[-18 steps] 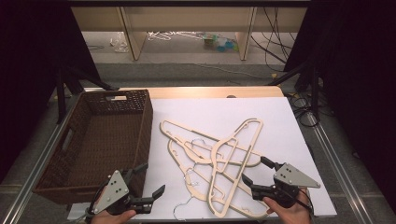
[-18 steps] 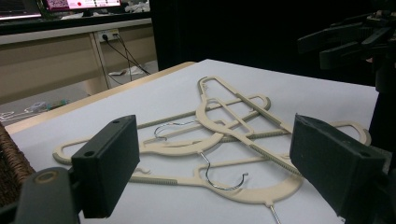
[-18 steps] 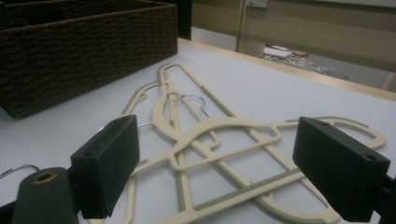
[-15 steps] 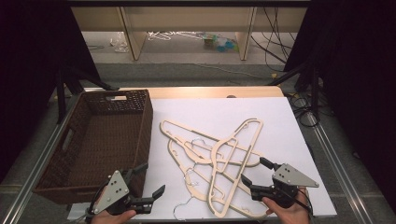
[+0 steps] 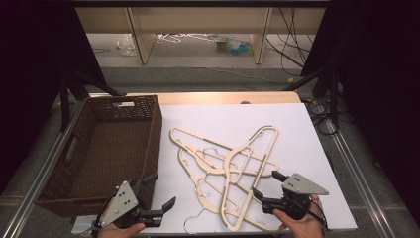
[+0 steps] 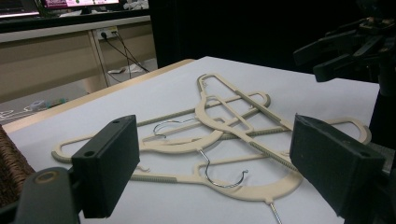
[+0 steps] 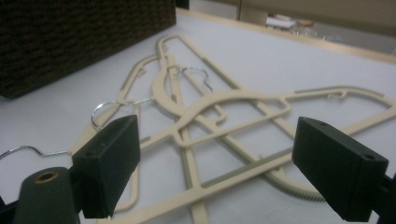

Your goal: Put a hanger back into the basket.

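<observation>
Work at its start: pile of cream hangers (image 5: 229,168) lies tangled on white table sheet (image 5: 297,129), mid-right, none in wicker basket (image 5: 99,148) at left. All hangers left to move, by look of it. Left gripper (image 5: 157,191) near basket's near corner, jaws wide apart, empty. Right gripper (image 5: 266,187) at pile's near right edge, jaws wide apart, gripping nothing.

A basket (image 5: 106,148) stood on the desk's (image 5: 297,124) left side; the hangers (image 5: 228,168) lay crossed in a pile just right of it.
</observation>
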### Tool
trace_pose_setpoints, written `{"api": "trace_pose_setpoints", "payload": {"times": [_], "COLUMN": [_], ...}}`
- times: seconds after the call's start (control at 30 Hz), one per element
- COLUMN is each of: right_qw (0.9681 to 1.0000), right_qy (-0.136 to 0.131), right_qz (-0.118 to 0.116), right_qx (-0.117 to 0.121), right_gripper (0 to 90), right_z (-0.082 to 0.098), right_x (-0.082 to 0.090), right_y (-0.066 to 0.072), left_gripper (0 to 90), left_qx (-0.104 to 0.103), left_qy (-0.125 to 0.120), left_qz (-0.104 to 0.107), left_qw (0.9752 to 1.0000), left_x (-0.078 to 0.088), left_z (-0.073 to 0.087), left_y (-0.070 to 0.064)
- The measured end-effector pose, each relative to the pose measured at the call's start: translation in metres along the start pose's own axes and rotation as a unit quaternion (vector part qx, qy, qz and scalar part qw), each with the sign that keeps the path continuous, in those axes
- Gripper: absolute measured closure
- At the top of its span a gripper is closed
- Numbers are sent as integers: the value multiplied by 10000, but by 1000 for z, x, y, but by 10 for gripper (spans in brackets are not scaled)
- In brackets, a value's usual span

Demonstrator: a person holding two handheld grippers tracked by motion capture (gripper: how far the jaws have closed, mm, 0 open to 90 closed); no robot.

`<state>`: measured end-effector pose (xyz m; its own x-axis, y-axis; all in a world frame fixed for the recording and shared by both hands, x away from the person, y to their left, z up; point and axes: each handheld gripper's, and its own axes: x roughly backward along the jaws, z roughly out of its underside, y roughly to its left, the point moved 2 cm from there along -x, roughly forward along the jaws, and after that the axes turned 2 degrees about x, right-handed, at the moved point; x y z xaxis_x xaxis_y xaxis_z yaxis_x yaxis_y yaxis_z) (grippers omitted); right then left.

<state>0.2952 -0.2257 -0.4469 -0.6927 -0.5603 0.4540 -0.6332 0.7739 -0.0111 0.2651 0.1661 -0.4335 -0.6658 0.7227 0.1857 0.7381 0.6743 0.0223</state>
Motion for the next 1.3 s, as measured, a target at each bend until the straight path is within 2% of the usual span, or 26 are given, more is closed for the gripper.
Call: {"api": "trace_pose_setpoints", "payload": {"times": [0.03, 0.07, 0.1, 0.13, 0.27, 0.33, 0.37, 0.47, 0.5, 0.53, 0.6, 0.63, 0.67, 0.7, 0.77, 0.8, 0.83, 0.87, 0.93, 0.97, 1.0, 1.07, 1.13, 1.17, 1.27, 1.3], "right_qw": [10000, 9999, 9997, 9992, 9972, 9947, 9947, 9920, 9915, 9898, 9895, 9884, 9851, 9834, 9832, 9812, 9816, 9772, 9765, 9758, 9735, 9706, 9698, 9694, 9672, 9667], "right_qy": [0, 101, 254, 370, 684, 927, 927, 1132, 1171, 1325, 1331, 1441, 1662, 1757, 1771, 1870, 1855, 2070, 2112, 2143, 2253, 2358, 2393, 2401, 2433, 2463], "right_qz": [0, -59, -34, -110, -231, -359, -359, -494, -512, -484, -502, -458, -433, -461, -451, -466, -449, -471, -442, -420, -395, -445, -437, -443, -629, -625], "right_qx": [0, -23, -40, -34, 168, 277, 277, 255, 255, 203, 238, 128, 24, -17, -13, -27, 96, 66, 11, 117, 19, 187, 192, 271, 383, 306], "right_gripper": [162, 163, 163, 163, 165, 165, 165, 172, 181, 196, 196, 197, 207, 211, 216, 222, 224, 226, 226, 227, 226, 242, 254, 258, 317, 323], "right_z": [0, 0, 1, 1, -4, -6, -6, -9, -10, -12, -12, -13, -13, -13, -11, -11, -9, -9, -8, -7, -7, -5, -4, -4, -2, -2], "right_x": [0, -3, -6, -12, -27, -41, -41, -52, -55, -62, -65, -68, -74, -76, -80, -85, -88, -94, -96, -98, -99, -103, -103, -103, -101, -99], "right_y": [0, 1, 3, 8, 24, 36, 36, 44, 46, 49, 49, 51, 55, 57, 60, 63, 63, 67, 69, 68, 70, 72, 73, 73, 65, 63], "left_gripper": [157, 157, 158, 158, 158, 158, 158, 158, 158, 158, 158, 158, 158, 158, 158, 158, 158, 159, 158, 158, 159, 158, 158, 159, 159, 159], "left_qx": [17, 61, 0, 7, 18, 32, 26, 69, -1, 0, 4, 1, 9, 9, 17, 8, 8, 2, -4, -20, -16, 7, -12, -34, -56, -2], "left_qy": [-34, -13, 1, 10, 38, 38, 43, 3, 57, 53, 45, 45, 27, 57, 46, 43, 43, 58, 61, 41, 1, 64, 23, 64, 24, -35], "left_qz": [11, -4, 11, 11, 5, 15, 13, 33, 24, 35, 36, 40, 53, 39, 38, 38, 43, 55, 63, 70, 96, 78, 117, 100, 128, 156], "left_qw": [10000, 10000, 10000, 10000, 10000, 10000, 10000, 10000, 10000, 10000, 10000, 10000, 10000, 10000, 10000, 10000, 10000, 10000, 10000, 10000, 10000, 9999, 9999, 9999, 9999, 9999], "left_x": [-1, -1, -1, -1, -1, -2, -2, -3, -2, -2, -2, -2, -2, -2, -2, -2, -3, -2, -2, -2, -3, -2, -3, -2, -1, -2], "left_z": [0, 0, 0, 0, 1, 1, 1, 1, 1, 1, 1, 1, 1, 1, 1, 1, 1, 1, 1, 1, 1, 1, 1, 0, 0, 0], "left_y": [0, -1, -1, -1, -1, -2, -1, -2, -2, -2, -2, -2, -2, -2, -2, -2, -2, -2, -3, -2, -3, -3, -3, -3, -4, -4]}}
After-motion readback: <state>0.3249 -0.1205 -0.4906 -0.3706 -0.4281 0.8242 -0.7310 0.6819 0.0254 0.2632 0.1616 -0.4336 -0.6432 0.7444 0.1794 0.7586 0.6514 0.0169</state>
